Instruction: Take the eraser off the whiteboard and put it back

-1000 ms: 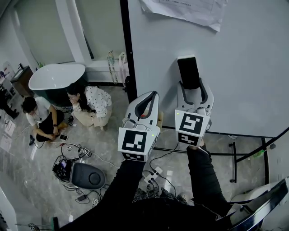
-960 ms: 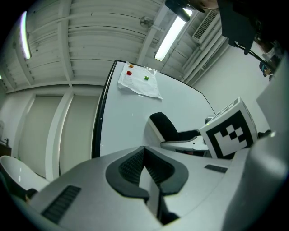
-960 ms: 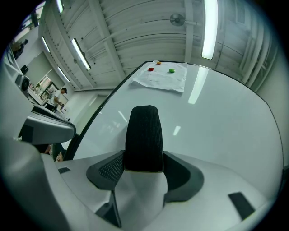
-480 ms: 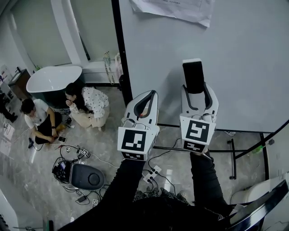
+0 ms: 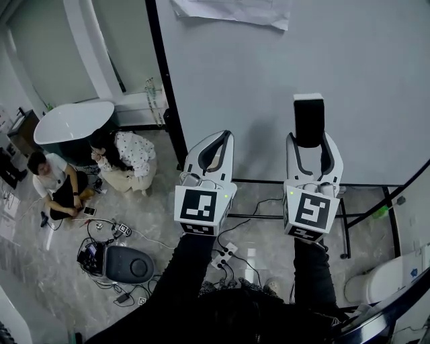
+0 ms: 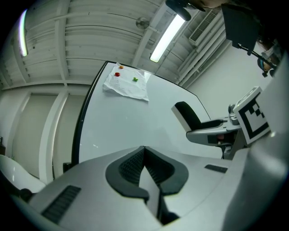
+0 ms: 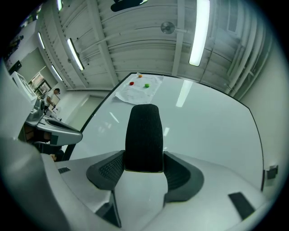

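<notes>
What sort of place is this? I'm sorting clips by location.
Likely an indoor showroom or studio: a standing whiteboard, a freestanding bathtub, and two people seated on the tiled floor.

Left tool [image 6: 144,152] pressed together, empty — whiteboard [image 6: 131,121] beyond.

The lower end of the black block eraser [image 5: 308,119] sits hidden between the jaws of my right gripper [image 5: 309,140], and I can't tell whether its back touches the white whiteboard [image 5: 255,87]. The crumpled white paper sheet [image 5: 232,11] at the whiteboard's top edge is cut off by the head view's top; its print is too small to read. The board's right edge lies outside that picture.
</notes>
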The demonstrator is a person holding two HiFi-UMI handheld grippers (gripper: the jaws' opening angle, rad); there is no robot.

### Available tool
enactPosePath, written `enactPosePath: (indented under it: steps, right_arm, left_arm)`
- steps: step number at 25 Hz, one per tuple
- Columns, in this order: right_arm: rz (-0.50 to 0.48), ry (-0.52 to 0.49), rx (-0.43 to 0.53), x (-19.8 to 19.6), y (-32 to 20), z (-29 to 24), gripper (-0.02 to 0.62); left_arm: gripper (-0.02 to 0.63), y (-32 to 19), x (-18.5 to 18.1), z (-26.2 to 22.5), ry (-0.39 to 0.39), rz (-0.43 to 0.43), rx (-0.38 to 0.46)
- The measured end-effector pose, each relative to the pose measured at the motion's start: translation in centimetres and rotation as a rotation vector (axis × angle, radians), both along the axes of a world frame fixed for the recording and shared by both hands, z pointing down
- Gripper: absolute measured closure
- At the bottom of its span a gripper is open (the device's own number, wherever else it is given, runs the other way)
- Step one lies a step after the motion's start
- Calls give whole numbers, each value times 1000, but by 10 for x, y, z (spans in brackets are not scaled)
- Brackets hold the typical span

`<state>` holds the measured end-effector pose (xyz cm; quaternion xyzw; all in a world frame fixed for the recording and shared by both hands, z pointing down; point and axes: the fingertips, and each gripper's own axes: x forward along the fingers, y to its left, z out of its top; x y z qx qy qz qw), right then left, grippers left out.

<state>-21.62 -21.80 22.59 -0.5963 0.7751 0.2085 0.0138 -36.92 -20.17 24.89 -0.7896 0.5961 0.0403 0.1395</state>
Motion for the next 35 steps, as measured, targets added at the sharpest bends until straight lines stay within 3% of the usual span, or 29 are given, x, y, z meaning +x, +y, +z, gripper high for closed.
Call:
enactPosePath:
  steps: [15,21,35]
  right_arm:
    - [76,-84,-19,61,17,-2,319]
    - [92,-70,-20,72,19,1,319]
    - [121,-64,-34,98,17,9,319]
  left_arm:
    - [600,-4,38,-6,-6,62,7]
    - [600,-5,48,-5,-29,63,6]
    - [600,-9,71,-8,34,117,25]
